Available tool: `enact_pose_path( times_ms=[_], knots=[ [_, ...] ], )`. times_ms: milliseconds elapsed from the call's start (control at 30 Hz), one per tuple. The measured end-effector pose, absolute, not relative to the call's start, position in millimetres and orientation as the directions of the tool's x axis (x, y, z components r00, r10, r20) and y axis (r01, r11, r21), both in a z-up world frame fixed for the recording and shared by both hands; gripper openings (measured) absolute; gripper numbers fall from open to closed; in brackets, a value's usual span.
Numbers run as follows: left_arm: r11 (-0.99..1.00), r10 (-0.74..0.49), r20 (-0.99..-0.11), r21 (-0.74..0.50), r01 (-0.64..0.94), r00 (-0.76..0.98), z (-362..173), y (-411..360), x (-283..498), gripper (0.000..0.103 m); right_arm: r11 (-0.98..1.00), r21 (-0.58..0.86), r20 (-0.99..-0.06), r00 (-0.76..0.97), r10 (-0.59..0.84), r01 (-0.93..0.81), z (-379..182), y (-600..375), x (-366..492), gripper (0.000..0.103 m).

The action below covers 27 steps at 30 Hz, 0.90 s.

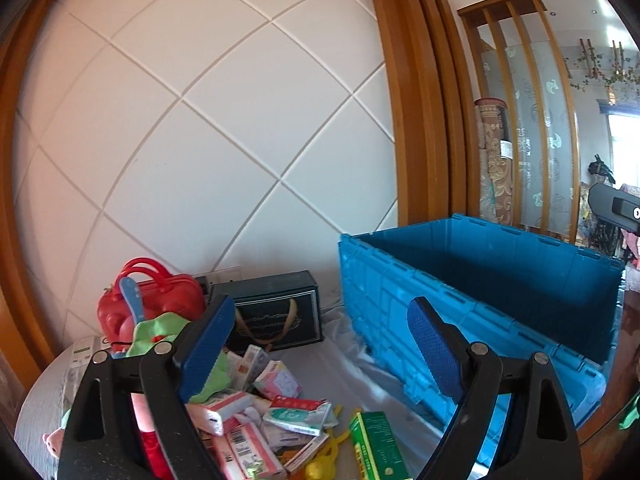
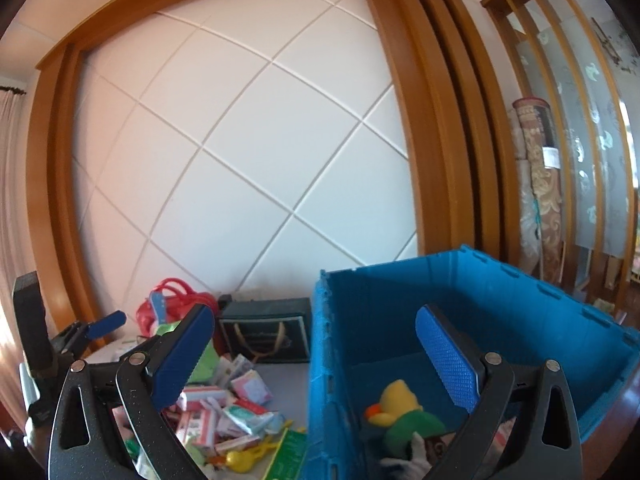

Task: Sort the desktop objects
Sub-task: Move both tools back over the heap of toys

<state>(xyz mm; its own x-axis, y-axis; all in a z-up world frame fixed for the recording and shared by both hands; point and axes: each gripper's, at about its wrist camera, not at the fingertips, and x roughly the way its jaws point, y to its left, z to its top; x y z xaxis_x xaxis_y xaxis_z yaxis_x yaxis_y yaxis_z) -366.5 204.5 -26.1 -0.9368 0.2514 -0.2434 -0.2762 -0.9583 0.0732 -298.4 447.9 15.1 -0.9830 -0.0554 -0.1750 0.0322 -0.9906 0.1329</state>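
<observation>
White quilted wall (image 2: 248, 152), plush duck (image 2: 394, 408) in blue crate (image 2: 520, 292), below wide right jaws.

Table w/ grey cloth (image 1: 352, 376): blue crate (image 1: 384, 320), dark gift box (image 1: 280, 312), red case (image 1: 152, 304), small packets (image 1: 280, 408).

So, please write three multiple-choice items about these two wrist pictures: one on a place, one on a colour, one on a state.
1. Where does the yellow and green plush toy lie?
A. inside the blue crate
B. on the red handbag
C. on the dark gift box

2. What colour is the handbag by the wall?
A. blue
B. red
C. black

3. How does the right gripper stand?
A. shut on a packet
B. shut on the toy
C. open, holding nothing

Answers: 1 A, the toy rests on the crate's floor; 2 B, its body and handles are red; 3 C, its fingers stand wide apart with nothing between them.
</observation>
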Motion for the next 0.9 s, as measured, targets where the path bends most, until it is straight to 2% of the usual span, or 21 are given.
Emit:
enact_pose_path(
  times_ms=[300, 500, 667, 900],
  knots=[
    [-0.989, 0.029, -0.285, 0.13, -0.069, -0.958, -58, 75, -358, 0.089, -0.969, 0.172, -0.257, -0.942, -0.216, 0.176, -15, 347, -349, 0.103],
    [-0.982, -0.105, -0.374, 0.182, 0.038, -0.921, -89, -24, -361, 0.089, -0.942, 0.186, -0.354, -0.875, -0.33, 0.28, -61, 252, -384, 0.103],
    [-0.984, -0.135, -0.437, 0.168, 0.067, -0.889, -110, -81, -378, 0.089, -0.92, 0.206, -0.431, -0.813, -0.392, 0.334, -107, 183, -405, 0.103],
    [-0.988, -0.123, -0.513, 0.142, 0.057, -0.85, -141, -95, -414, 0.089, -0.882, 0.195, -0.533, -0.708, -0.463, 0.43, -157, 128, -441, 0.103]
  ],
)
